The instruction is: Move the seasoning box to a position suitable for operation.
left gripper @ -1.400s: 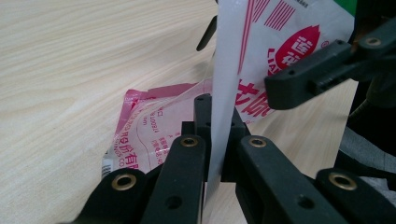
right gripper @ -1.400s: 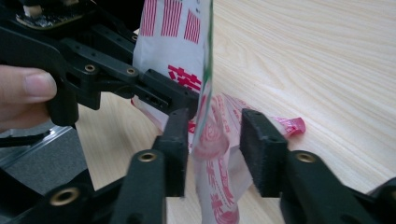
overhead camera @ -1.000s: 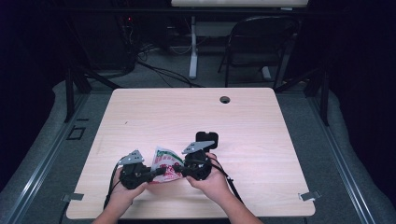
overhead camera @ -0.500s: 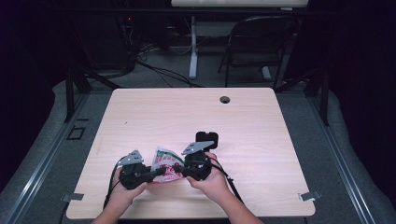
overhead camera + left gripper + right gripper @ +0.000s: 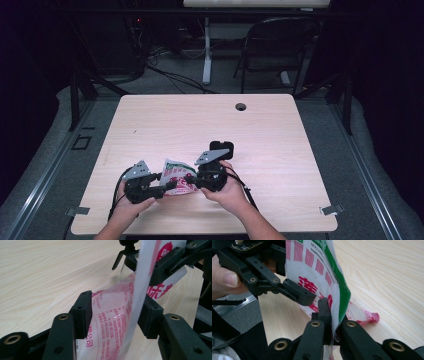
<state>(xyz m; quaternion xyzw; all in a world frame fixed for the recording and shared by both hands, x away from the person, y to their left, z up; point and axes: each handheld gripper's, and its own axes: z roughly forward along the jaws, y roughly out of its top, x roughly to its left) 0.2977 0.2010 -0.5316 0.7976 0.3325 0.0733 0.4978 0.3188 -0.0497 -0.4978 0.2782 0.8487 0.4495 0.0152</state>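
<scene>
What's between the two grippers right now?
The printed plastic bag spans the gap from the left gripper to the right gripper, seen in the high view; each gripper's jaws bracket an edge of it.

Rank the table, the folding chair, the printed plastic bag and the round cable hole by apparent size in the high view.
1. table
2. folding chair, though it stands farther from the camera
3. printed plastic bag, held between the left gripper and the right gripper
4. round cable hole

Two black grippers, one in each bare hand

The left gripper (image 5: 167, 185) and right gripper (image 5: 189, 178) are black, with boxy jaws, round brass-ringed screw holes, a grey three-cornered plate on top and a black cable behind. The arms have no sleeves.
</scene>
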